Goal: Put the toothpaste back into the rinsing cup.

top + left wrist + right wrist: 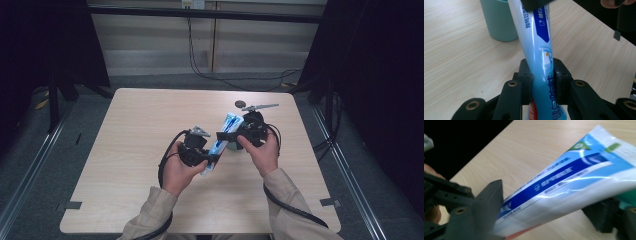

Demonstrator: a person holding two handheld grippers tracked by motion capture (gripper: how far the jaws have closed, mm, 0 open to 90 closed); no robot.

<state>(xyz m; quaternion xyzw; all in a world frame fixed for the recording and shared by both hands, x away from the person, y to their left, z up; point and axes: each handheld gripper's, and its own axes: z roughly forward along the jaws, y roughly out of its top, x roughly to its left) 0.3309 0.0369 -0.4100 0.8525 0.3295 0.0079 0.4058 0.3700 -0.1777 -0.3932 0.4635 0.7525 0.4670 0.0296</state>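
A white and blue toothpaste tube (222, 137) slants above the middle of the table, held between both grippers. My left gripper (206, 159) is shut on its lower end; in the left gripper view the tube (539, 50) rises from between the pads (526, 80). My right gripper (229, 134) is clamped across the upper part, and the right gripper view has the tube (564, 180) lying between its two jaws, blurred. A teal cup (499, 22) stands upright on the table just behind the tube, partly hidden (232, 146) in the high view.
The light wooden table (140, 150) has bare room to the left, right and front. A small dark round object (240, 104) lies near the far edge. Black cables trail from both grippers past the person's sleeves.
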